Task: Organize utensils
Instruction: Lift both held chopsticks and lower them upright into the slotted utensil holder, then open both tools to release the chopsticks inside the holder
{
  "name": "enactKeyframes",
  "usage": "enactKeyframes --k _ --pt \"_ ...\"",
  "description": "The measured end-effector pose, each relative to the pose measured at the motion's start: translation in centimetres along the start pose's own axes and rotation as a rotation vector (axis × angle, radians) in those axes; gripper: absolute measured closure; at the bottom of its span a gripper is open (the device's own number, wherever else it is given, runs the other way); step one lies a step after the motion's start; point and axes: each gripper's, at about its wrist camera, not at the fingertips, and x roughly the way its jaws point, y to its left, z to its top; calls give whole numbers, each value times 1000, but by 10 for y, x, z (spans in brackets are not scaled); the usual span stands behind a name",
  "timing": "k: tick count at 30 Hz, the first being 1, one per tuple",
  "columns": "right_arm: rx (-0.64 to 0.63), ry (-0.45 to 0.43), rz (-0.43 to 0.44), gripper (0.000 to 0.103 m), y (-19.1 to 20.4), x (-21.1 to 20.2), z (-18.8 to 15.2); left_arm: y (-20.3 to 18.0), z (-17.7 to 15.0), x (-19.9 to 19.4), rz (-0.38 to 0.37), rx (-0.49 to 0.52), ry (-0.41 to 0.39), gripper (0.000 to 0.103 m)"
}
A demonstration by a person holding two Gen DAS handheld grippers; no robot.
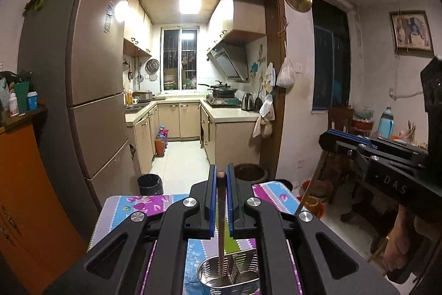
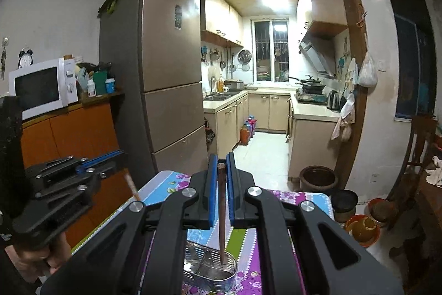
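Holding one brown chopstick each, the two tongs hang over a metal holder on the surface. The left tongs (image 1: 220,176) are nearly closed, with their blue pads pressed on a chopstick (image 1: 221,223) that stands almost straight up. Its bottom tip dips into the holder (image 1: 212,275) (a shiny tub with a wall down the middle), on the left side of that wall. The right tongs (image 2: 221,165) are nearly closed too, and they pinch a darker stick (image 2: 221,217). Its tip pokes down inside the rim at the holder's far end. The holder sits on a surface with a cloth (image 2: 248,253) full of purple flowers and blue and green stripes. From the left camera, the right tongs show at the right edge, up above the surface. From the right camera, the left tongs show at the left edge with a bit of their stick peeking out below them. Behind it all stand a fridge (image 2: 165,73) and a bright kitchen.
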Motion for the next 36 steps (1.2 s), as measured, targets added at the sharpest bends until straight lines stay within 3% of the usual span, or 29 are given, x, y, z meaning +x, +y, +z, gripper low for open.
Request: enactKeyframes --k 14,24,26,28,29,36 --pt "38 155 38 98 -8 61 -39 10 -27 73 18 -9 132 95" --pt "46 231 37 97 -16 102 -55 25 -37 113 39 -32 182 94" --pt "48 238 35 92 -17 108 -56 30 -40 119 50 -46 191 86" --pt "47 219 19 52 -19 108 -57 36 -41 122 68 -52 180 74" --pt "50 193 12 46 -22 105 -57 38 -41 122 76 -57 173 69" --pt "61 125 -7 44 -31 91 -54 44 -40 116 98 -68 145 60"
